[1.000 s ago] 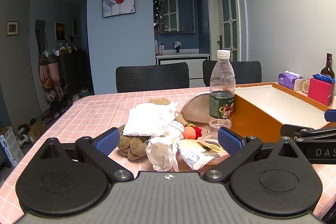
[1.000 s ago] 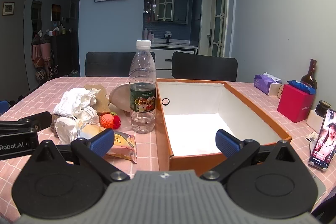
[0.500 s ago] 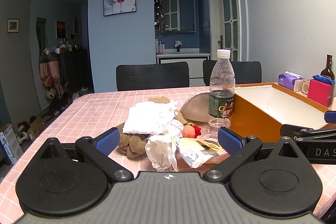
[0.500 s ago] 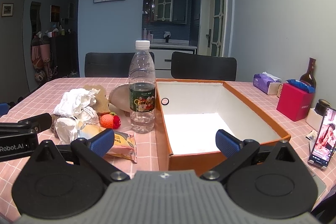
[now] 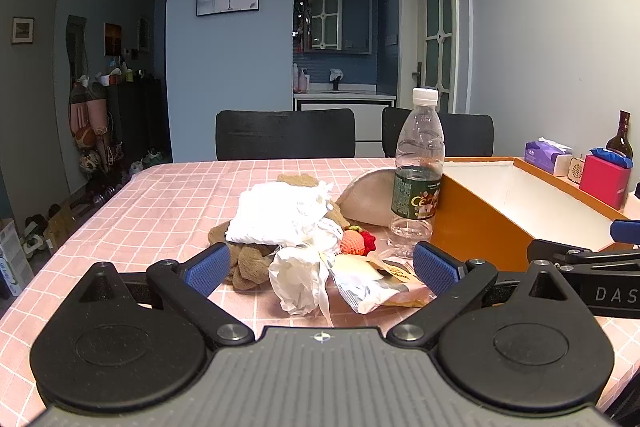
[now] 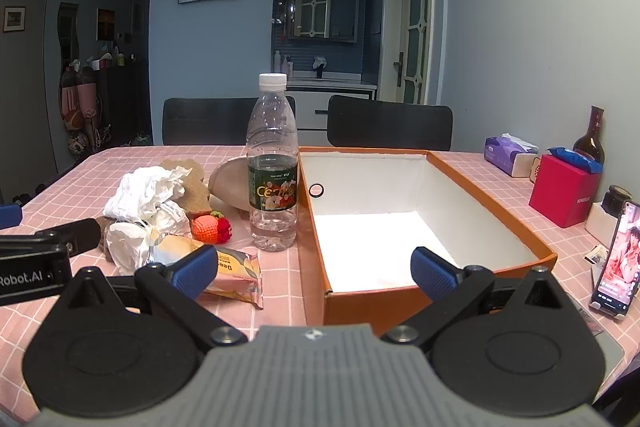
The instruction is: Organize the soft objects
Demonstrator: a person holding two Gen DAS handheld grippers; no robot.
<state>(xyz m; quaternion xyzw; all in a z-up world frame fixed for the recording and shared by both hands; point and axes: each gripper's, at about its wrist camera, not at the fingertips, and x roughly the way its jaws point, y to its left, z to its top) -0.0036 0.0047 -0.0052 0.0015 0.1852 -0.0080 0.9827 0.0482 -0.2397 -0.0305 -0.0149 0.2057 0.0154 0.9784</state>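
Note:
A pile of soft things lies on the pink checked tablecloth: a white cloth [image 5: 280, 213] on a brown plush toy [image 5: 248, 263], a crumpled white bag [image 5: 298, 275], a knitted orange strawberry [image 5: 354, 242], a snack packet [image 5: 376, 283] and a beige pad [image 5: 370, 195]. My left gripper [image 5: 320, 267] is open, just short of the pile. My right gripper [image 6: 314, 269] is open and empty before the near wall of the empty orange box [image 6: 496, 267]. The pile also shows in the right wrist view [image 6: 148, 195].
A plastic water bottle [image 6: 273, 167] stands between the pile and the box. A red box [image 6: 564, 191], tissue pack [image 6: 508, 157], dark bottle [image 6: 590, 137] and propped phone [image 6: 616, 259] sit at the right. Two black chairs [image 5: 286, 135] stand behind the table.
The left gripper has drifted slightly, so the pile sits a little lower and closer in its view. The right gripper has hardly moved. Both stay open.

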